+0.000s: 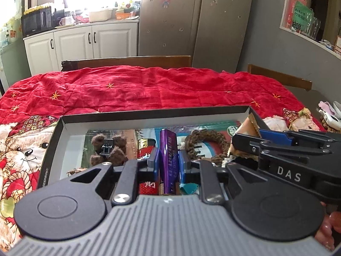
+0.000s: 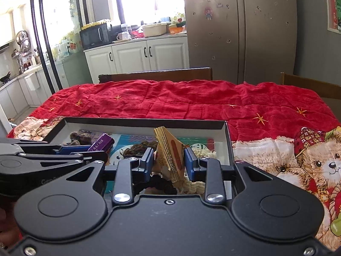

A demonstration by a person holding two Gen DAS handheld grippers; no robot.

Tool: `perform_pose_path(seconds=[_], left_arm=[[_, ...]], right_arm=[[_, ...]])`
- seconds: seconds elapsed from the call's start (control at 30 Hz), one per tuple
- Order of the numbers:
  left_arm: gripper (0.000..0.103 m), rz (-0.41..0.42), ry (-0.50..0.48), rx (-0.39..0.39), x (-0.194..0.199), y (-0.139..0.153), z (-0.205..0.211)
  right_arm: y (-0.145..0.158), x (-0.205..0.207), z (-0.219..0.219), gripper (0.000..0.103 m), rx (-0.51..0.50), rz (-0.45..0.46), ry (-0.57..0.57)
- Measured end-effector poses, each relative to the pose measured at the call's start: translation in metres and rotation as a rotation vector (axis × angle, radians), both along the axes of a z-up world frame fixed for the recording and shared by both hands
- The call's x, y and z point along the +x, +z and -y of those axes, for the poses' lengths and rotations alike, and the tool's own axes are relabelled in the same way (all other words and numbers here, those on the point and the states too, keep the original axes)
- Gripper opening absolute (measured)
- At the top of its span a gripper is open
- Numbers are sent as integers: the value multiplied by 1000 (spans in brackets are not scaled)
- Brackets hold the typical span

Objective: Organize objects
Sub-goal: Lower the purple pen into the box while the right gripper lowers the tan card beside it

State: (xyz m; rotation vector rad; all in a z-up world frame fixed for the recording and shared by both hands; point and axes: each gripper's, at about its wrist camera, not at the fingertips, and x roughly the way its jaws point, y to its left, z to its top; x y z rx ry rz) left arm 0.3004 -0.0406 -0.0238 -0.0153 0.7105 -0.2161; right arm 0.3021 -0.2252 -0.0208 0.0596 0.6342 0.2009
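The red lighter (image 1: 147, 149) lies half hidden behind the left gripper (image 1: 168, 160).

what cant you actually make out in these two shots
- Left wrist view: the lower end of the purple box in the left gripper is hidden behind the gripper body.
- Right wrist view: the gold packet in the right gripper has print too small and tilted to read.
- Both views: the black tray has its near edge covered by the grippers.

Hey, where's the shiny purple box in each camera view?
Left wrist: purple box bottom centre, clamped upright between the left gripper jaws.
Right wrist: same box left of centre, poking out of that gripper.
Shared landmark: the black-rimmed cardboard tray beneath it.
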Motion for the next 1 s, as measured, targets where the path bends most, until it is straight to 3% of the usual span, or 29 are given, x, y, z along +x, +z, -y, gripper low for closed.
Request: perform_pose_path(seconds=[1.0], left_arm=[[22,-39,-6,14,16,-17,9]], right_arm=[[-7,12,-9,30,-49,-13,7]])
